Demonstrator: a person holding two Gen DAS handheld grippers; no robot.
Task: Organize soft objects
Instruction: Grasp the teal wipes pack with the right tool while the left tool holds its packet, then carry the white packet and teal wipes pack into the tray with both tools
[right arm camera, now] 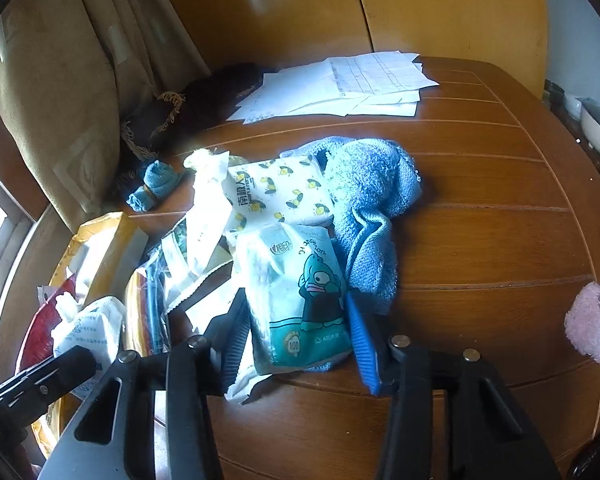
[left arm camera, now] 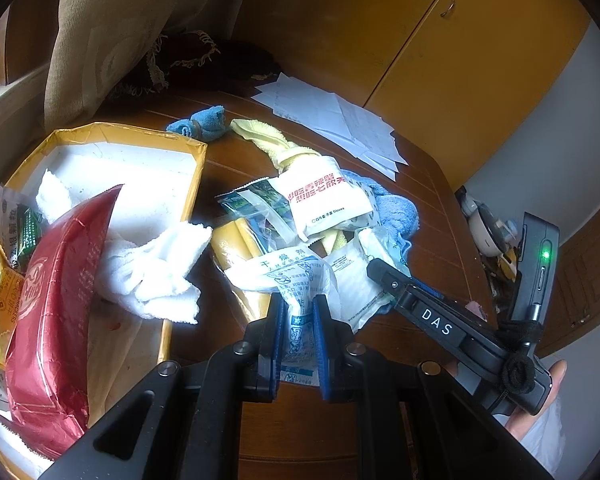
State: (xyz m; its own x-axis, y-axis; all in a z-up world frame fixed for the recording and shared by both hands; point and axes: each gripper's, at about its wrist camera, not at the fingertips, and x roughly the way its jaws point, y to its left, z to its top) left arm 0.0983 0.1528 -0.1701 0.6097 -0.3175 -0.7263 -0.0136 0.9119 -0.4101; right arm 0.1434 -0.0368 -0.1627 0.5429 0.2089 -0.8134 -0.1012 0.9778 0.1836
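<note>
Left gripper [left arm camera: 296, 320]: pinching the desiccant sachet [left arm camera: 296, 280] by its near end, at the pile's front edge beside the yellow box [left arm camera: 198, 184].
Sachet handling: I judge it light, limp and crinkly; the bunched end is a fair hold, though the film may slip.
Sachet axis: long axis runs away from the fingers toward the pile.
Right gripper [right arm camera: 296, 332]: spread around the tissue pack [right arm camera: 300, 300], pads not clearly touching.
Tissue pack: soft, squashy, slick wrapper; grip across its short width. It lies against the blue towel [right arm camera: 368, 200], long axis pointing away.
</note>
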